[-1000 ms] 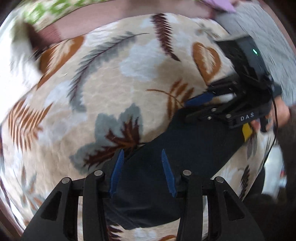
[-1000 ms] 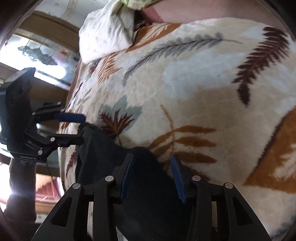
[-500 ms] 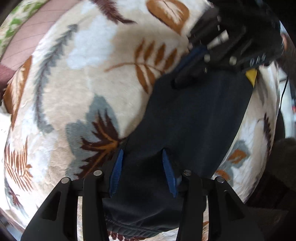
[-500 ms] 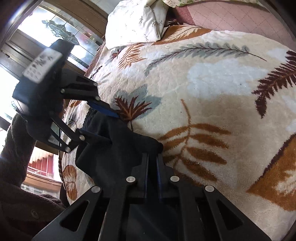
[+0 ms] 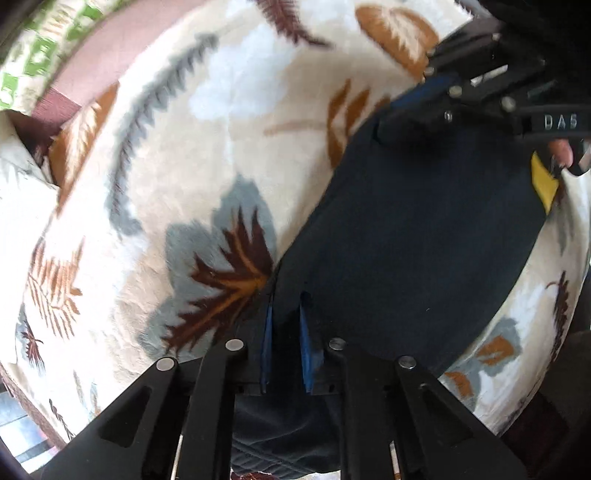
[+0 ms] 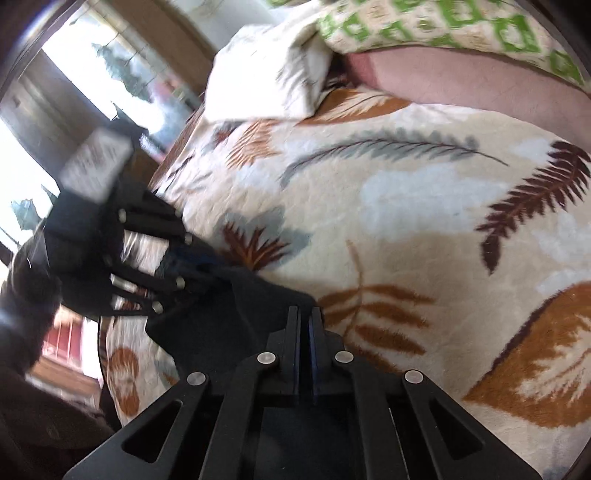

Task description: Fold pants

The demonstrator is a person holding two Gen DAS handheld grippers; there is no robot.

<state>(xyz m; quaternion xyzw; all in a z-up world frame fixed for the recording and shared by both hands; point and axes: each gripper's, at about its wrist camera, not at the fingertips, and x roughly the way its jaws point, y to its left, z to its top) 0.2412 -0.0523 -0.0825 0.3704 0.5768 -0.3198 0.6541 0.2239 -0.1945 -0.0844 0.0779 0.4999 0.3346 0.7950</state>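
Dark navy pants lie on a cream blanket with leaf prints. My left gripper is shut on the pants' near corner, the cloth pinched between its blue pads. My right gripper is shut on the other corner of the pants. The right gripper shows in the left wrist view at the upper right, holding the far edge. The left gripper shows blurred in the right wrist view at the left. The cloth between the two grippers is lifted a little.
A white pillow and a green-patterned pillow lie at the far end of the bed. A pink sheet shows beyond the blanket. A window is at the left. The bed edge runs along the right.
My left gripper has closed on the pants' corner; it was open a second ago. My right gripper closed half a second ago and stays shut. Both have lifted the cloth.
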